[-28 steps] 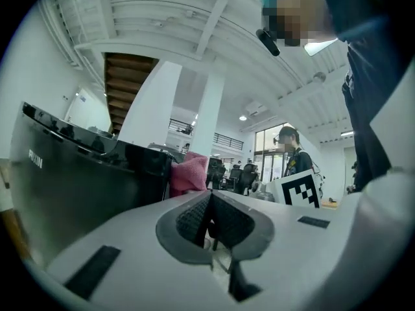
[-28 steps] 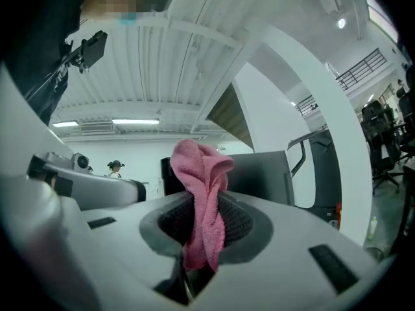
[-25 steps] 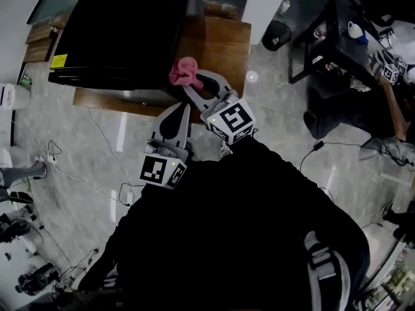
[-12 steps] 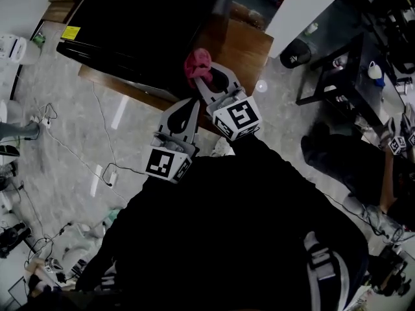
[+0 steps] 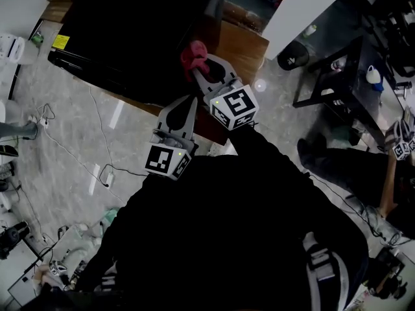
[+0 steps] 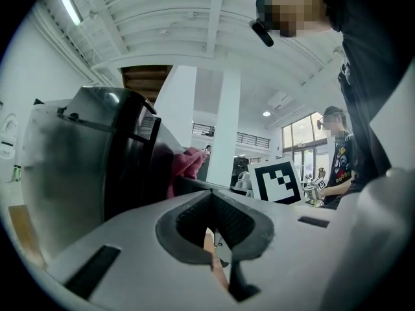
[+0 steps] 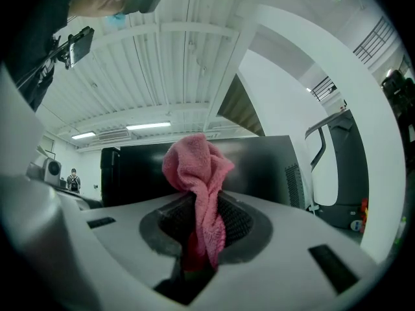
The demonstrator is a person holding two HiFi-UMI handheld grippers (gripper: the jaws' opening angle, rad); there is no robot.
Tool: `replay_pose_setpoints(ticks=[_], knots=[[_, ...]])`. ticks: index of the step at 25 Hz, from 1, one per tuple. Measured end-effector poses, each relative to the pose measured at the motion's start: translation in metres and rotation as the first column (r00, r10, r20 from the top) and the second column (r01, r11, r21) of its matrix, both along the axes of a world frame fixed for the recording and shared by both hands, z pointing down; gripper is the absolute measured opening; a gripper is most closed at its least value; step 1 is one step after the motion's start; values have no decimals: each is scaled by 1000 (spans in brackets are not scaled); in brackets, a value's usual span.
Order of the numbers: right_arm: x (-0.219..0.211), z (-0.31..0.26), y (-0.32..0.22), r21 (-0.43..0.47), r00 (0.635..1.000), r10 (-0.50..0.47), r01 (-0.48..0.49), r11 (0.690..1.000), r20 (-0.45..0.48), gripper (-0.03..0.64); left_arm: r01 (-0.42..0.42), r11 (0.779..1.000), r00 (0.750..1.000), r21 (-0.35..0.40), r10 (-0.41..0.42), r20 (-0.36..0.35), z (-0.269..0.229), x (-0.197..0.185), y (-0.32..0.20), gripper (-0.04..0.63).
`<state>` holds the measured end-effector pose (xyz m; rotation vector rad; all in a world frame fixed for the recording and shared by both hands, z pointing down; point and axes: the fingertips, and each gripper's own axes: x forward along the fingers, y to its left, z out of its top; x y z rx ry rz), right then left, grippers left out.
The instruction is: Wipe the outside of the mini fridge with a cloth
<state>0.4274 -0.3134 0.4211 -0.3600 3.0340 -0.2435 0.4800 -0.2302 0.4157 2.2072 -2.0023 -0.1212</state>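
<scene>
Cloth at the fridge wall: wiping step in hand, by my reading.
My right gripper (image 5: 205, 71) clamps the pink cloth (image 5: 193, 54) at the black mini fridge (image 5: 130, 31), upper centre; left gripper (image 5: 187, 103), jaws together and empty, sits just below. Next I'd press and sweep along the panel.

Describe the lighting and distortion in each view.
Head view: dim, the boxy black mini fridge nearly featureless. Left gripper view: strong fisheye bending, dark corners. Right gripper view: same bending, but the pink terry cloth is sharp.
</scene>
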Motion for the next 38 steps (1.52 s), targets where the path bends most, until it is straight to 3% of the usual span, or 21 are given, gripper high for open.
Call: replay_pose_setpoints(ticks=[6, 17, 28, 33, 38], knots=[[-3, 7, -39, -16, 999, 12, -13, 1000, -36, 81, -4, 1000, 1000, 2, 4, 6, 3, 2, -22, 6], [-8, 18, -103, 66, 990, 72, -64, 996, -125, 81, 8, 1000, 999, -3, -8, 32, 17, 0, -44, 6], [-13, 37, -176, 42, 969, 177, -173, 984, -173, 81, 9, 1000, 999, -23, -8, 40, 22, 5, -54, 6], [7, 24, -184, 45, 964, 217, -212, 976, -154, 81, 8, 1000, 1000, -17, -8, 28, 16, 6, -54, 6], [44, 4, -147, 65, 967, 236, -230, 971, -93, 83, -24, 1000, 999, 0, 24, 39, 11, 8, -39, 6]])
